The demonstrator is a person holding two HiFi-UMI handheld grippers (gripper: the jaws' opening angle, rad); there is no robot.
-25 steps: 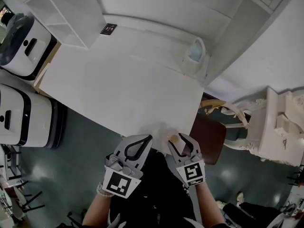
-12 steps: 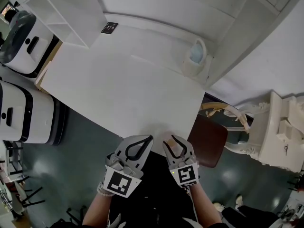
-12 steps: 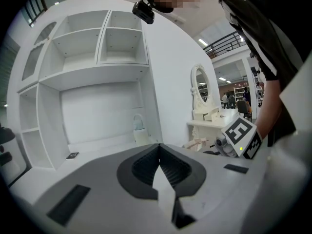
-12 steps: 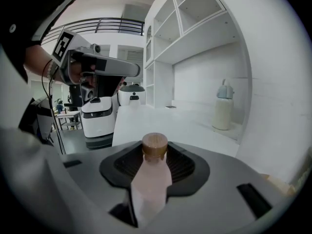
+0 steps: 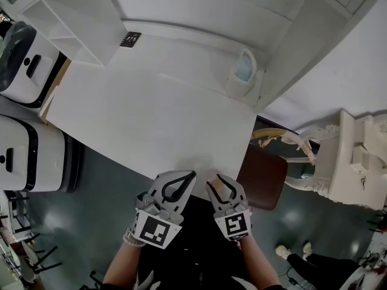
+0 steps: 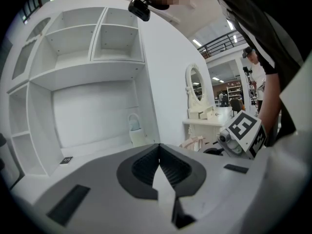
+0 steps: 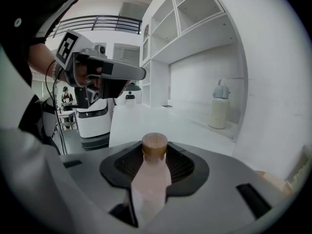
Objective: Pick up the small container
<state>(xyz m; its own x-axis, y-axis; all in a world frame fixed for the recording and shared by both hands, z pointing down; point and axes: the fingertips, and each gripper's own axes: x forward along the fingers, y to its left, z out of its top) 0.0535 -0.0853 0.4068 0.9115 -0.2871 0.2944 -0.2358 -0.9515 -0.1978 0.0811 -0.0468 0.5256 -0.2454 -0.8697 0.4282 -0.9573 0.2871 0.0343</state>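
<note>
A small pale pink bottle with a brown cap [image 7: 154,172] lies along the jaws of my right gripper [image 7: 155,155], cap pointing forward. The jaws have just been closing and grip its sides. In the head view the right gripper [image 5: 217,182] hovers at the near edge of the white table [image 5: 151,113]. Just to its left is my left gripper [image 5: 188,176]. In the left gripper view the left gripper [image 6: 158,149] is shut with nothing between its tips.
A white jug with a pale blue top [image 5: 243,71] stands at the table's back right corner. White shelving [image 5: 72,17] and a black tag [image 5: 130,39] are at the back left. Two white machines [image 5: 24,59] stand left of the table, a brown chair [image 5: 263,177] and white dresser [image 5: 357,162] to its right.
The right gripper's jaws have narrowed around the bottle, and the gripper has drawn slightly back from the table edge. The left gripper has hardly shifted.
</note>
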